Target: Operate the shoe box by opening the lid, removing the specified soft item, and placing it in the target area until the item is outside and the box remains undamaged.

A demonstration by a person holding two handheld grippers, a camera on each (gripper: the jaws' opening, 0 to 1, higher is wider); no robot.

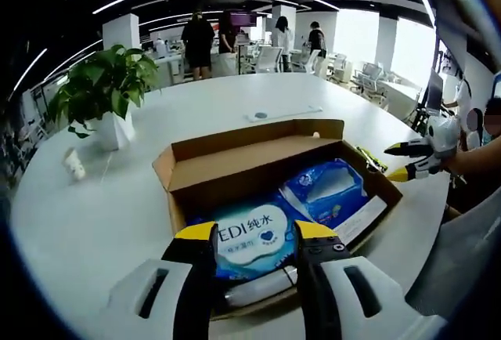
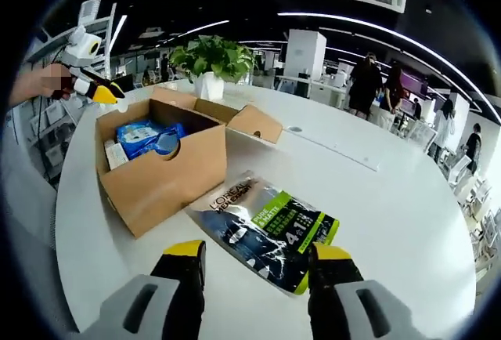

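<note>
— Where are your tools?

— My left gripper [image 1: 254,234] hangs jaws wide over the near end of the open shoe box [image 1: 235,169], low in the left gripper view, above a blue-and-white wipes pack [image 1: 254,240]. My right gripper [image 2: 254,258], also wide and holding nothing, sits low centre in its own view, just short of the black-and-green pouch [image 2: 266,229] lying on the white table [image 2: 391,199] beside the box.

— Which step?

— The lid's open and one soft pouch looks already out. Next, I'd judge, I either settle that pouch or reach in without crushing the cardboard.

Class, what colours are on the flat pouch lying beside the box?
The flat plastic pouch is black with a lime-green panel, clearest in the right gripper view.
</note>
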